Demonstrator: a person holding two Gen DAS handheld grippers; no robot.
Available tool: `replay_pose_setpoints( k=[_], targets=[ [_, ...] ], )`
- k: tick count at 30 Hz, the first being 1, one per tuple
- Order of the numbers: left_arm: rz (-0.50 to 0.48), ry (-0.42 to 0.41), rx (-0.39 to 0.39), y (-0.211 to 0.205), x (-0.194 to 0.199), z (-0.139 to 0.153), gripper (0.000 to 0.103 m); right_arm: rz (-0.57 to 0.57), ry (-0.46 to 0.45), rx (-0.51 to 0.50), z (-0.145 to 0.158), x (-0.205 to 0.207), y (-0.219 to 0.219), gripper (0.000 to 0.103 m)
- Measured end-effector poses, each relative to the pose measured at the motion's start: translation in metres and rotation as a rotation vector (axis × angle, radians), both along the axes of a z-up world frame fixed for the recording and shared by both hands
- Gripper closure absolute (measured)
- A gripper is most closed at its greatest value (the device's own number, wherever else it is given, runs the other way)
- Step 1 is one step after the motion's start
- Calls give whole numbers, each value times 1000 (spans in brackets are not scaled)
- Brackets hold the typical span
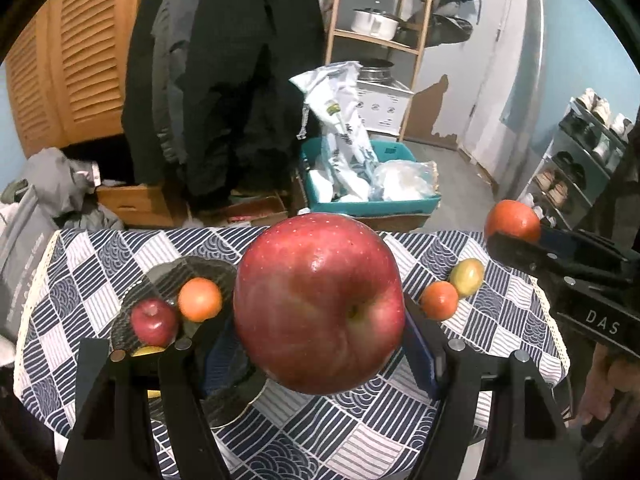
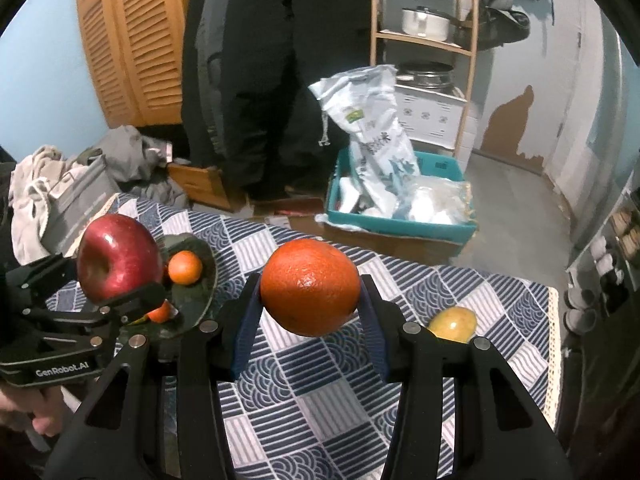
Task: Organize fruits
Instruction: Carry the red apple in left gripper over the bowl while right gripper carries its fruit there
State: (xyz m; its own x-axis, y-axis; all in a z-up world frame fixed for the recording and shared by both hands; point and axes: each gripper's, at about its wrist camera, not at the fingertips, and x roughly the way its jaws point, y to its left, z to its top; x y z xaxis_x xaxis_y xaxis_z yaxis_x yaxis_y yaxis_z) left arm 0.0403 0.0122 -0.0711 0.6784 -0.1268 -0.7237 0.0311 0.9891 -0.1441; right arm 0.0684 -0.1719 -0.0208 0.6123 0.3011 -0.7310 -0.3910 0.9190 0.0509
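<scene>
My left gripper [image 1: 320,344] is shut on a large red apple [image 1: 320,304] and holds it above the table, near the dark plate [image 1: 168,276]. The plate holds a small red apple [image 1: 154,320] and an orange [image 1: 199,299]. My right gripper [image 2: 310,320] is shut on an orange [image 2: 310,286], held above the cloth. It shows in the left wrist view [image 1: 512,220] at the right. A small orange [image 1: 439,300] and a yellow-green fruit [image 1: 466,277] lie on the cloth; the latter shows in the right wrist view [image 2: 453,324]. The large apple [image 2: 118,262] and the plate [image 2: 204,276] show at the left there.
The small table has a blue-and-white patterned cloth [image 1: 320,432] with edges close on all sides. Beyond it stand a teal bin [image 1: 368,200] with bags, a wooden shelf [image 1: 416,40], hanging dark coats [image 1: 224,80] and a shoe rack [image 1: 576,160].
</scene>
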Motion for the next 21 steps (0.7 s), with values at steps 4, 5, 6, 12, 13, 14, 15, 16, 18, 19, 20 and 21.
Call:
replay_pose_setpoints(
  k=[4,5,6,12,13,14,15,16,18,19,20,21],
  targets=[
    [33,12,-6,16,0,-6,28,26,10,6,-3,3,16,56],
    [43,18,-10,20,0,-8,28,33,12,6,-4,4,21,56],
    [53,25,-12,25,0,-10,28,41,14,8,-5,5,25,56],
    [102,55,-20,48,1,-23,28,79,53,11,-18,10,51,56],
    [109,59,-19,52,1,-25,28,84,61,11,-21,12,55,56],
    [116,63,-17,55,1,-27,28,90,69,12,-24,14,60,56],
    [124,67,-14,59,2,-30,28,96,77,14,-28,16,65,56],
    [130,71,-10,62,2,-32,28,103,85,16,-31,18,70,56],
    [145,82,0,68,3,-38,28,115,105,20,-39,23,79,56],
    [152,88,5,71,3,-41,28,121,115,22,-43,25,83,56],
    [160,96,7,74,4,-45,28,127,125,23,-47,27,88,56],
    [166,104,6,77,4,-48,28,133,136,26,-52,30,92,56]
  ],
)
